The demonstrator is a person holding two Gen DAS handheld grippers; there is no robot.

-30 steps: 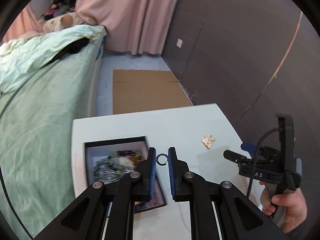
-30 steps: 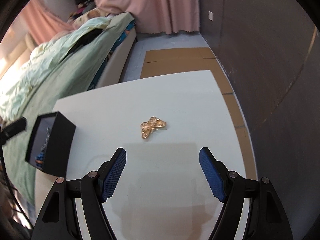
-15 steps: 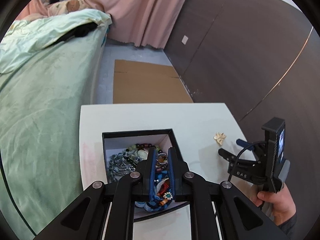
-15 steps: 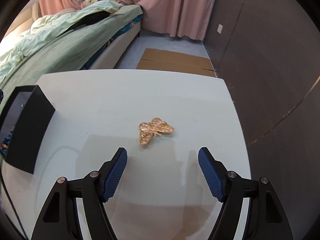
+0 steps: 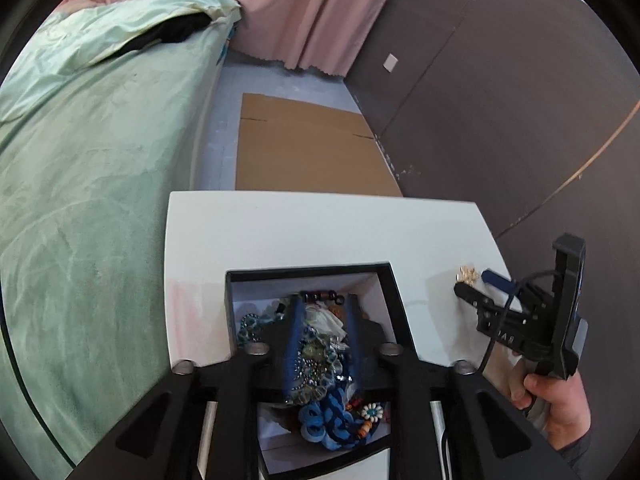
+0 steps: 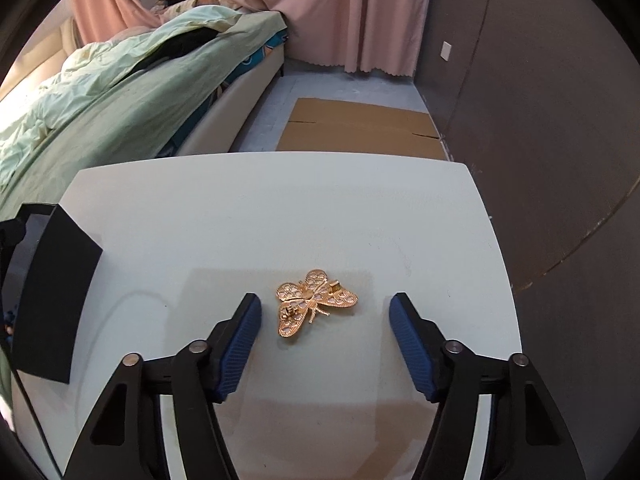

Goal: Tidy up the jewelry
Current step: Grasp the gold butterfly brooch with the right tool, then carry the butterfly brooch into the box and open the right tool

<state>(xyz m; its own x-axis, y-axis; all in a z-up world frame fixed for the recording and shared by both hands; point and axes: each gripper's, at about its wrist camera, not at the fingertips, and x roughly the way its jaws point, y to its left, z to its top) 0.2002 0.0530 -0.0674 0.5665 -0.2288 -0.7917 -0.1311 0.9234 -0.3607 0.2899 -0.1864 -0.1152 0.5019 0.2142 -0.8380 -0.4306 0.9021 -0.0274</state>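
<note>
Two steps overlap here. The left gripper (image 5: 320, 320) hangs over the open black jewelry box (image 5: 394, 300) at the near left of the white table (image 6: 280, 208). Its jaws have just been opening and now stand apart above the heap of beads and bracelets (image 5: 320, 356); nothing sits clamped between the pads, so I judge that a drop into the box is just finishing, though which piece went in cannot be told among the heap.

The right gripper (image 6: 325, 330) is set for the next pick. A gold butterfly brooch (image 6: 314, 302) lies flat on the table, to the right of the box and well apart from it. The right jaws have just been closing, yet they are not touching the brooch: one pad is just beside its left wing, the other farther off on the right.

The next move calls for shifting the right gripper slightly rightward to centre the brooch, lowering until the pads reach the tabletop, then pinching across the wings. The brooch is thin and flat, so a high squeeze would likely skid it away.
</note>
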